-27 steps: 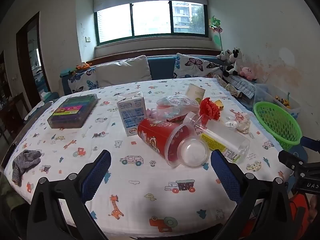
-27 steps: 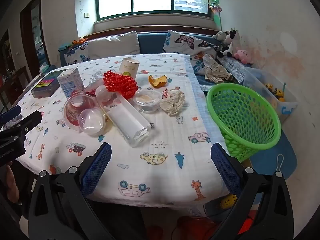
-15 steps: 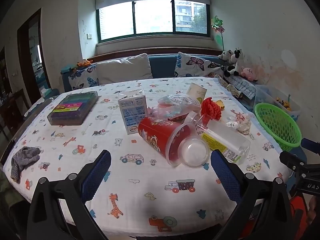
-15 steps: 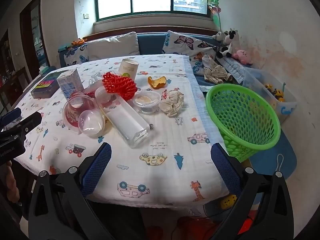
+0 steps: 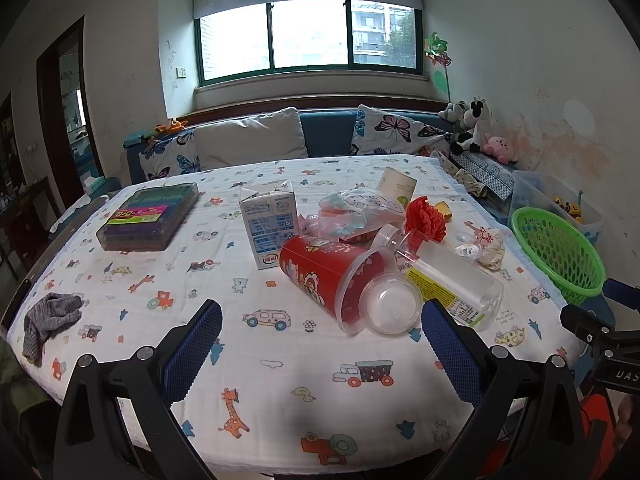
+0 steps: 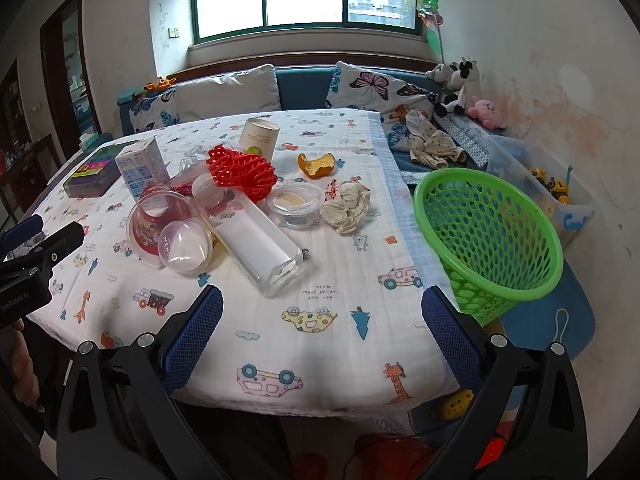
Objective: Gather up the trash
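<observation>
Trash lies heaped on the cloth-covered table [image 5: 280,364]: a red cup [image 5: 320,268] on its side with a clear lid [image 5: 390,308] at its mouth, a clear bottle [image 6: 260,244], a milk carton [image 5: 270,224], red foam net [image 6: 242,172], a crumpled tissue [image 6: 348,206], orange peel [image 6: 318,165], a paper tube [image 6: 259,136] and a small clear tub [image 6: 296,202]. A green basket [image 6: 488,232] stands off the table's right edge. My left gripper [image 5: 322,344] hangs open over the near cloth, short of the cup. My right gripper [image 6: 322,332] is open near the front right corner, holding nothing.
A box of coloured pens [image 5: 150,216] sits at the far left and a grey rag [image 5: 48,320] near the left edge. Beyond the table is a sofa with butterfly cushions [image 5: 396,130], plush toys [image 5: 472,120] and a clear toy bin [image 6: 548,188].
Both views have shifted slightly; the table items sit a little lower and nearer in the frames. Nothing on the table has moved and both grippers stay open.
</observation>
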Available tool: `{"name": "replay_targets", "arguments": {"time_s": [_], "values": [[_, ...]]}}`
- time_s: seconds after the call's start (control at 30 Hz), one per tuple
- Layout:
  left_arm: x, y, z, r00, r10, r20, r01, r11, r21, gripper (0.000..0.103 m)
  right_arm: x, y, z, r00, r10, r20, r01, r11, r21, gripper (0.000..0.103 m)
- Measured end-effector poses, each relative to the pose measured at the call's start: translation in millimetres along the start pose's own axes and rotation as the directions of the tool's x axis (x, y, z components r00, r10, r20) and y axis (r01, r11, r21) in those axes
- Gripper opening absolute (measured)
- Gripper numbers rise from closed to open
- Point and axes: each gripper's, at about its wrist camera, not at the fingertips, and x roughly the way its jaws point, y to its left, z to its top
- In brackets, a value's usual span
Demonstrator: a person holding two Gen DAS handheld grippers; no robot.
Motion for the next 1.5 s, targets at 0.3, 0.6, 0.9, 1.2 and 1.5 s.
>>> {"name": "replay_targets", "arguments": {"time_s": [0.3, 0.6, 0.9, 1.2, 1.5], "values": [[2.7, 3.9, 0.9, 1.000, 0.000, -0.002, 0.000, 1.000, 0.002, 0.097, 1.3, 0.1, -0.3, 1.000, 0.003, -0.001, -0.003, 1.000, -0.001, 0.099], [4.7, 8.9, -0.1, 1.000, 0.002, 0.000, -0.002, 1.000, -0.006, 0.097, 2.6, 0.1, -1.2, 1.000, 0.005, 0.001, -0.005, 1.000, -0.003, 0.099], [4.7, 9.9, 0.5, 1.000, 0.004, -0.006, -0.004, 1.000, -0.008, 0.097, 2.7, 0.2, -0.9, 1.000, 0.008, -0.001, -0.008, 1.000, 0.002, 0.099], [7.8, 11.5, 0.8, 1.000, 0.005, -0.011, -0.005, 1.000, -0.008, 0.097, 5.2, 0.4, -0.5, 1.000, 0.010, -0.003, -0.010, 1.000, 0.001, 0.099], [7.4, 10.0, 0.4, 1.000, 0.004, -0.011, -0.004, 1.000, -0.008, 0.097, 7.3, 0.6, 0.0, 1.000, 0.010, -0.009, -0.010, 1.000, 0.000, 0.099]]}}
